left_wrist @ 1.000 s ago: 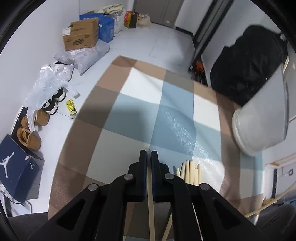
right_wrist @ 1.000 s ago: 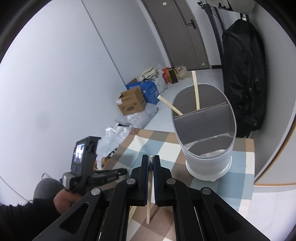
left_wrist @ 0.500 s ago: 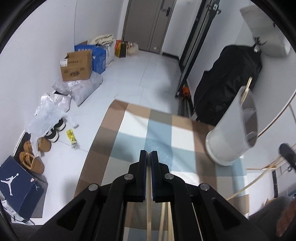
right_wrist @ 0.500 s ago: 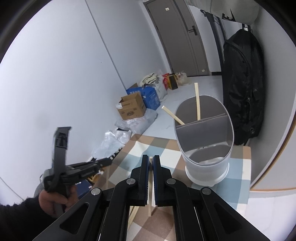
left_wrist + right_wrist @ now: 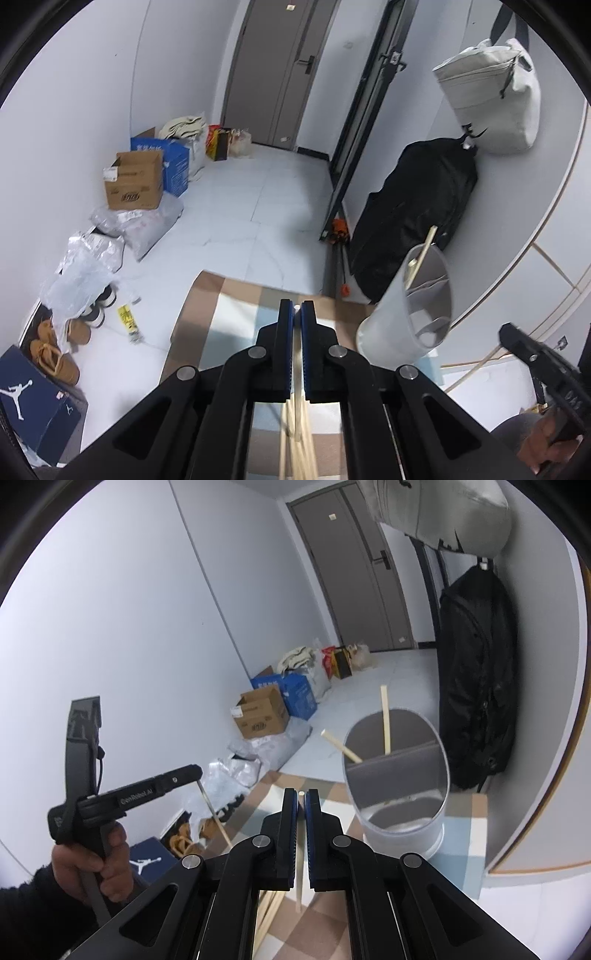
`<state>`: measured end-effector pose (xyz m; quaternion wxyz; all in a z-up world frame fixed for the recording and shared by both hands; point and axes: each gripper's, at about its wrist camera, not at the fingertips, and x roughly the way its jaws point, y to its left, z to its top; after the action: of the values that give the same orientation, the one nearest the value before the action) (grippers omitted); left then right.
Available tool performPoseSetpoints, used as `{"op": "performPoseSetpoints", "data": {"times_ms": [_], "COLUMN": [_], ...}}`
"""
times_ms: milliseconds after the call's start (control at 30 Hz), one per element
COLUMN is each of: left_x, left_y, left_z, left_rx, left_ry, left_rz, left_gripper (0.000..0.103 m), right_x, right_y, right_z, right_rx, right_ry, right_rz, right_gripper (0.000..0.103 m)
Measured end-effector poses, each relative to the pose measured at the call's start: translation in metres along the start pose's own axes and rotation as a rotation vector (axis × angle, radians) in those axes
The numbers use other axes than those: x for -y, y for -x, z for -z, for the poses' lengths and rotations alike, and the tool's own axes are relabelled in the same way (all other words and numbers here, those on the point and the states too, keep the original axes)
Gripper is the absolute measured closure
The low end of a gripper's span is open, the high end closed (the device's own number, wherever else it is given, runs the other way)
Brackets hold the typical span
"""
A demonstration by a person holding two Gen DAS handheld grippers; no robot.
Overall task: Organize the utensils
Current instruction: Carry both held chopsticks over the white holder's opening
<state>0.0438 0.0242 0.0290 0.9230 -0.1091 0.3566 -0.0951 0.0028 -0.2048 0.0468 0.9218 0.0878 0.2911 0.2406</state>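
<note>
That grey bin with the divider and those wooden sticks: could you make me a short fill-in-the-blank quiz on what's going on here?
1. The holder is split into ____ compartments.
2. The far compartment already holds ____ chopsticks.
3. The right gripper is shut on a single ____.
4. The holder stands on a ____ mat.

Missing words: two; two; chopstick; checked

Black claws with blue pads (image 5: 287, 354); pale wooden chopsticks (image 5: 386, 723); translucent white holder (image 5: 400, 827) with grey divider; rug (image 5: 229, 321) checked brown, light blue and cream; navy shoebox (image 5: 33, 410); brown carton (image 5: 135, 182).
</note>
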Motion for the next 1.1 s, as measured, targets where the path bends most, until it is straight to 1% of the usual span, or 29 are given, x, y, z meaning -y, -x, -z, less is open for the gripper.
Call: {"op": "performPoseSetpoints", "data": {"times_ms": [133,367,467,633,833,1100], "left_x": [0.013,0.03,0.041,0.067,0.09,0.11], "left_y": [0.011,0.026,0.032,0.044,0.044,0.027], "left_z": [-0.012,-0.035,-0.046,-0.069,-0.097,-0.119], "left_rx": [0.03,0.051,0.061,0.095,0.127,0.147], "left_ry": [-0.026,-0.039,-0.048,-0.09,-0.117,-0.148], "left_rz": [0.018,0.075,0.102,0.144,0.184,0.183], "left_gripper": [0.103,0.103,0.103,0.103,0.103,0.103], "right_x": [0.004,0.01,0.015,0.025,0.032,0.044], "right_y": [0.004,0.018,0.025,0.037,0.039,0.032], "right_z": [-0.008,-0.03,-0.045,-0.078,-0.11,-0.142], "right_rx": [0.021,0.069,0.094,0.131,0.148,0.176], "right_ry": [-0.009,-0.007,-0.018,-0.014,0.001,0.021], "right_rz": [0.003,0.011,0.012,0.033,0.065,0.111], "right_gripper": [0.099,0.099,0.099,0.099,0.099,0.099]}}
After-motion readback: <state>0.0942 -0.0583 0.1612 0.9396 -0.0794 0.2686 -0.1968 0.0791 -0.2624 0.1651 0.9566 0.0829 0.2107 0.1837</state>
